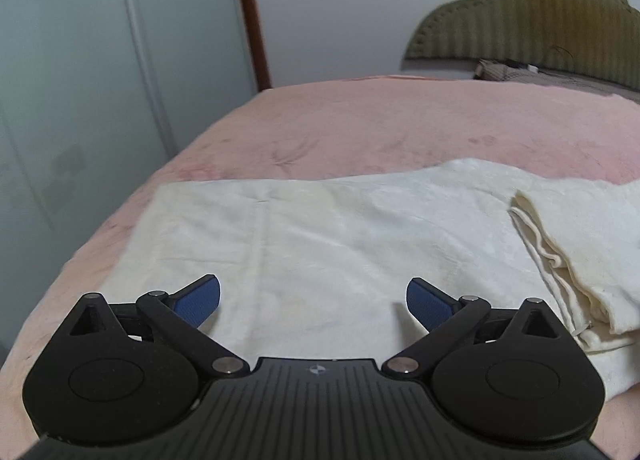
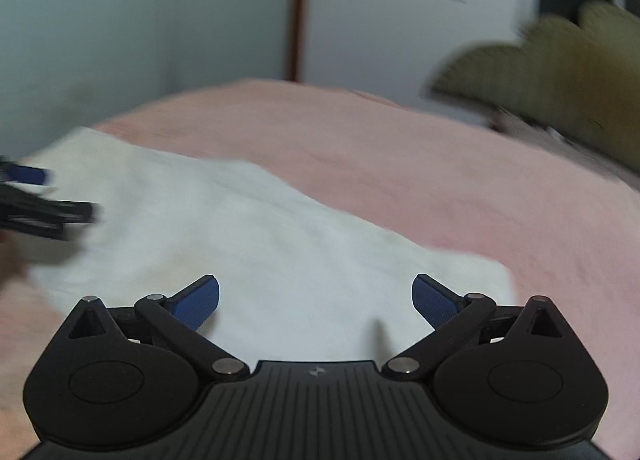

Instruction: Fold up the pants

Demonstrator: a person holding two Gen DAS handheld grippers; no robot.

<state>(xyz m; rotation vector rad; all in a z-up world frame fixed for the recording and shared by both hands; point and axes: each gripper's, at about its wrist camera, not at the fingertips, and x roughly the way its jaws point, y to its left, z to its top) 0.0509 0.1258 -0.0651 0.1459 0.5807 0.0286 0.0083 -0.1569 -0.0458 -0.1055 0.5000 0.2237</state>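
The cream-white pants (image 1: 320, 236) lie flat across the pink bed, with one end folded back on itself at the right (image 1: 568, 260). My left gripper (image 1: 313, 300) hovers over the middle of the pants, jaws wide open and empty. In the blurred right wrist view the pants (image 2: 260, 244) stretch from the left to a corner at the right. My right gripper (image 2: 316, 300) is open and empty above them. The left gripper (image 2: 36, 200) shows at that view's left edge, over the cloth.
The pink bedspread (image 1: 400, 128) covers the bed, whose left edge drops off near pale wardrobe doors (image 1: 100, 80). An olive padded headboard (image 1: 540, 24) and bedding stand at the far right. A brown door frame (image 1: 250, 12) rises behind the bed.
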